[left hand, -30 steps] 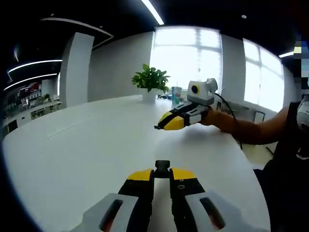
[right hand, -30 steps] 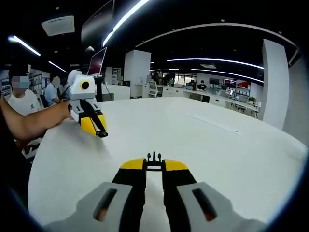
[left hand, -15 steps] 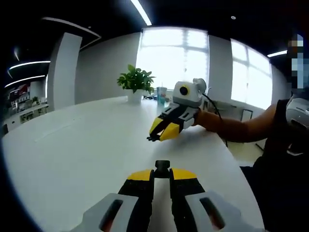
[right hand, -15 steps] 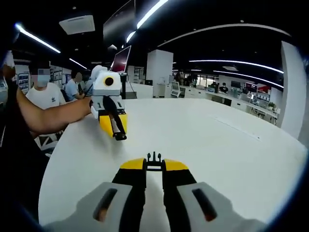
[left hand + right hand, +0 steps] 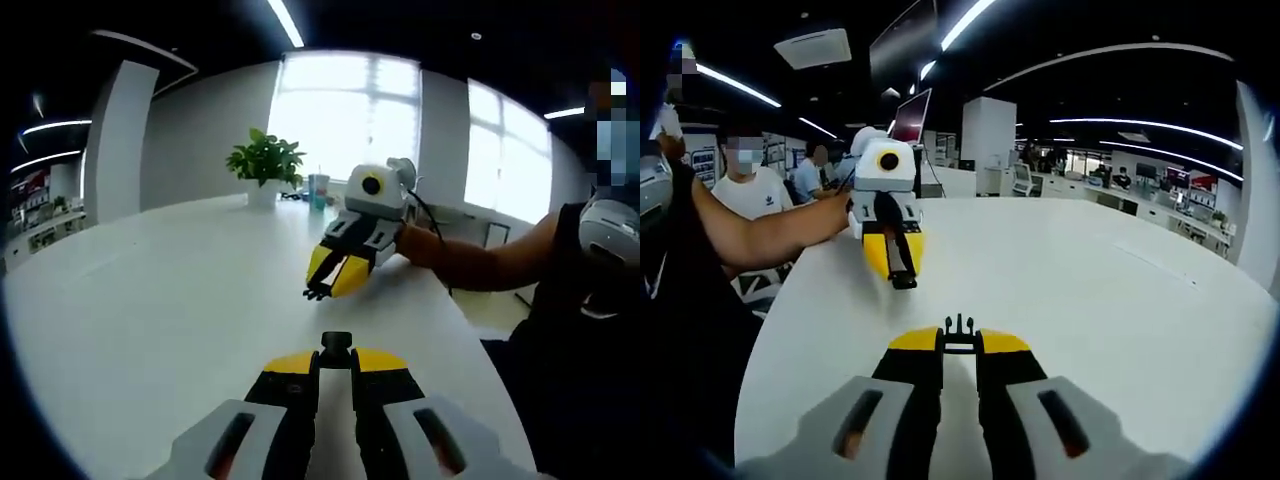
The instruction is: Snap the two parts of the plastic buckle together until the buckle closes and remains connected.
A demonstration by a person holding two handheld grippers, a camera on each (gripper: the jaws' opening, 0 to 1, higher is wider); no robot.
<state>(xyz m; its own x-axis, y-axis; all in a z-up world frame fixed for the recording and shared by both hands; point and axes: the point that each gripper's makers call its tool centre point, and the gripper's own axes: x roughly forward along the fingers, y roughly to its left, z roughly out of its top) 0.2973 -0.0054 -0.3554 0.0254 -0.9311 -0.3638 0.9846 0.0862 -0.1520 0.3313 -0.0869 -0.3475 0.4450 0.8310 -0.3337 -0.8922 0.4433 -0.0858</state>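
- My left hand-held gripper (image 5: 336, 362): jaws pressed together, pinching the socket half of the buckle (image 5: 336, 346), which pokes out at the tips.
- My right hand-held gripper (image 5: 959, 340): jaws pinching the pronged half of the buckle (image 5: 958, 326), prongs forward.
- Both halves held above the white tabletop (image 5: 160, 300), near each other but well apart, not mated.
- In the left gripper view, the right gripper's tips angle down toward mine; in the right gripper view, the left gripper points down with its dark piece at the tip.
- Risk: the halves look tilted to each other; prongs could miss the socket and jam.
- Risk: grip covers little plastic; pushing could twist a half loose or drop it.
- Potted plant (image 5: 263, 163) far off, no concern.
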